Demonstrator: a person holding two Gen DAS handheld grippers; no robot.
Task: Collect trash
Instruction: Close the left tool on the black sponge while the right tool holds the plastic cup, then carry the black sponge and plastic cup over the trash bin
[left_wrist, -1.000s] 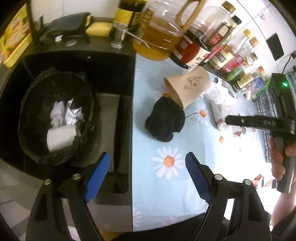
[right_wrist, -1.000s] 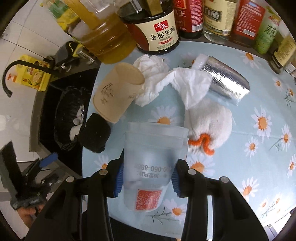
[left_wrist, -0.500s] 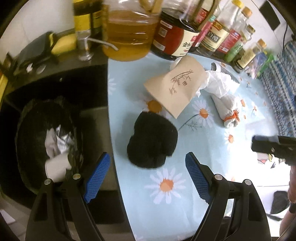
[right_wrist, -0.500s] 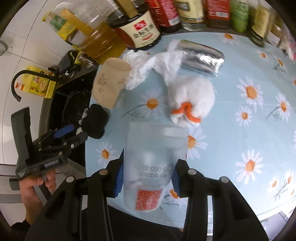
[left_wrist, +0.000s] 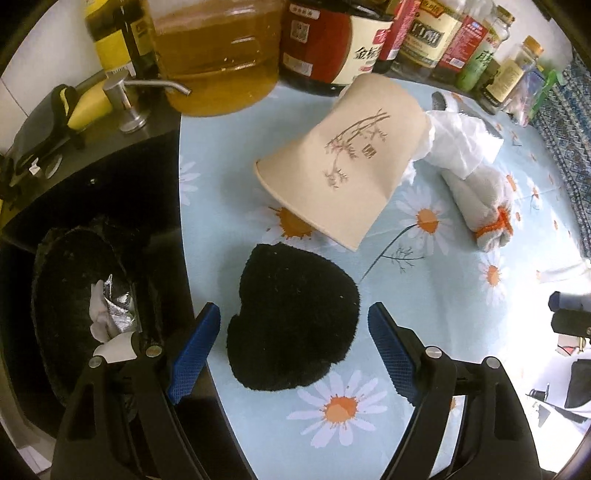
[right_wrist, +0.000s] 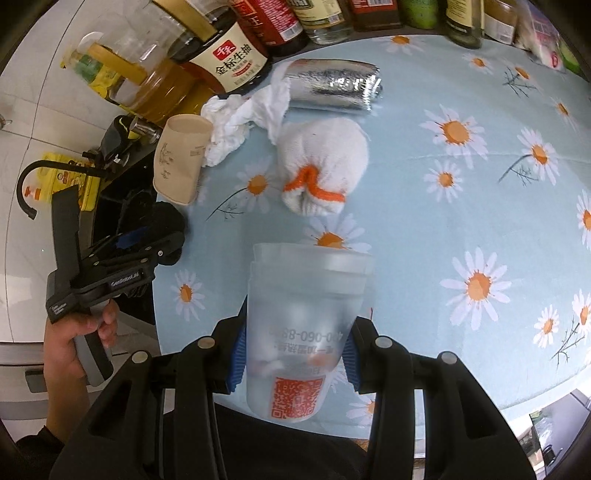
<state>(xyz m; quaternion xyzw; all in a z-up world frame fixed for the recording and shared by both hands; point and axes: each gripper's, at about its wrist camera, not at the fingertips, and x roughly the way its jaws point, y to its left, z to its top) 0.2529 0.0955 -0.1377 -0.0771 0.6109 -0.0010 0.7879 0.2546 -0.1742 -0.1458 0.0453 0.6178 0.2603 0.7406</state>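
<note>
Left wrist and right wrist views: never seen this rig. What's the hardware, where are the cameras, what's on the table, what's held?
There is no robot arm. A person holds a two-finger gripper in each hand, and each carries a fisheye camera looking forward along its blue-padded fingers.

The left wrist view shows the left gripper above a black fuzzy lump. Its jaws have just been closing and the lump lies between the pads, but they do not press on it yet. Beside the daisy-print tablecloth sits a black-lined trash bin with scraps in it.

The right wrist view shows the right gripper shut on a frosted plastic cup. On the cloth lie a tipped brown paper cup, crumpled white tissue, a foil wrapper and a white glove with orange trim. Bottles line the back.
</note>
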